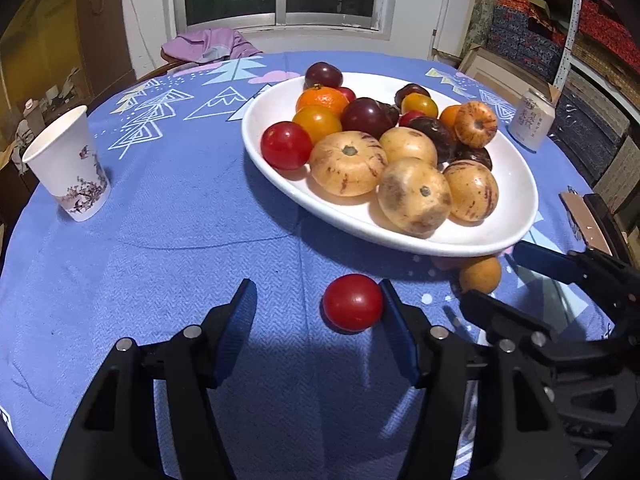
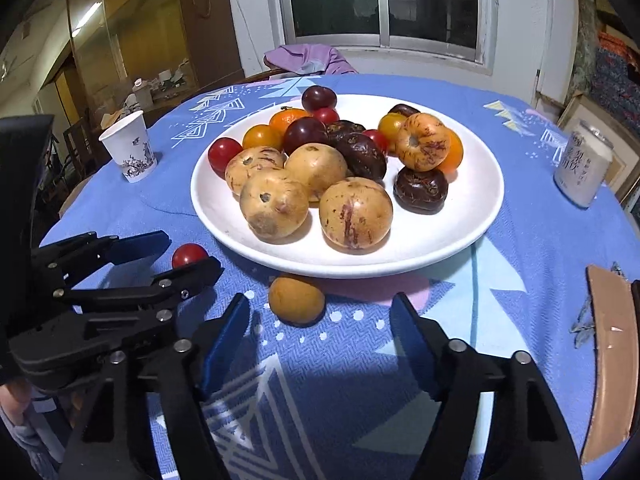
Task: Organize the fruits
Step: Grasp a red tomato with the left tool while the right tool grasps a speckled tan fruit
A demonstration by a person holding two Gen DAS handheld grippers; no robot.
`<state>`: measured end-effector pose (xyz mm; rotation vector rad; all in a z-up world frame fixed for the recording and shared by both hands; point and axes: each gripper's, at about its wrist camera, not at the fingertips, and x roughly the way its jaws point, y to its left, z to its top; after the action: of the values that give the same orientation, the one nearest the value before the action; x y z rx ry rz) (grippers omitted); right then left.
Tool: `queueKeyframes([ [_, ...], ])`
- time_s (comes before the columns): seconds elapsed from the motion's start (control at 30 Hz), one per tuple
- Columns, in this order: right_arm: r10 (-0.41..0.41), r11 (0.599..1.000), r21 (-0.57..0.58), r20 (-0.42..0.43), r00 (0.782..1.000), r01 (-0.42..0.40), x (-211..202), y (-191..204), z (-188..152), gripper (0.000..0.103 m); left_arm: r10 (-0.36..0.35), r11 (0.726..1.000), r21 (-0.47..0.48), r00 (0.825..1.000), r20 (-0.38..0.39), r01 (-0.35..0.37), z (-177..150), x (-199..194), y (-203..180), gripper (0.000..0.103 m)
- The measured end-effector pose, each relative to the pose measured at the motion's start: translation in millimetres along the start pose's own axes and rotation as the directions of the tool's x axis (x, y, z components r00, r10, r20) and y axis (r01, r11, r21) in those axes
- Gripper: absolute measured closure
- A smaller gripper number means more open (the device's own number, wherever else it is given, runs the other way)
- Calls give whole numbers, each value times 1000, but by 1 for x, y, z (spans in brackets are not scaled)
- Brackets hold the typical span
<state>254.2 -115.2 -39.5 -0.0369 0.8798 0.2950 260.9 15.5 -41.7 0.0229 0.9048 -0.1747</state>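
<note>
A white plate (image 1: 404, 242) (image 2: 360, 269) holds a heap of fruit: pale striped melons, dark plums, red and yellow tomatoes and oranges. On the blue cloth in front of the plate lies a loose red tomato (image 1: 353, 302) (image 2: 189, 254). It sits between the fingers of my left gripper (image 1: 316, 292), close against the right finger and far from the left one. A small orange-brown fruit (image 2: 296, 300) (image 1: 480, 276) lies under the plate's near rim. My right gripper (image 2: 320, 305) straddles it, with gaps on both sides. Neither gripper presses on anything.
A paper cup (image 1: 68, 164) (image 2: 130, 148) stands at the left of the round table and a drinks can (image 1: 530, 118) (image 2: 582, 168) at the right. A flat brown object (image 2: 612, 360) lies by the right edge. A purple cloth (image 2: 308, 58) hangs over a chair behind.
</note>
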Motion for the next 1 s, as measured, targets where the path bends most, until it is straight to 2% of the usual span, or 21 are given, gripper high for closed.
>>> queueKeyframes([
  [0.23, 13, 1000, -1, -11, 1000, -13, 5, 2, 2, 54, -22, 999, 35, 1000, 9, 21, -1, -1, -8, 64],
  [0.37, 19, 1000, -16, -10, 1000, -19, 5, 5, 3, 61, -18, 999, 52, 1000, 11, 18, 0, -2, -12, 66],
  [0.47, 20, 999, -47, -3, 1000, -21, 3, 11, 3, 72, -21, 999, 51, 1000, 12, 21, 0, -2, -12, 67],
  [0.77, 29, 998, -50, 2, 1000, -29, 1, 11, 2, 74, -26, 999, 47, 1000, 11, 25, -1, -2, -11, 67],
  [1.0, 37, 999, -36, 2, 999, -37, -4, 7, -3, 74, -23, 999, 51, 999, 41, 21, -1, -8, -11, 76],
])
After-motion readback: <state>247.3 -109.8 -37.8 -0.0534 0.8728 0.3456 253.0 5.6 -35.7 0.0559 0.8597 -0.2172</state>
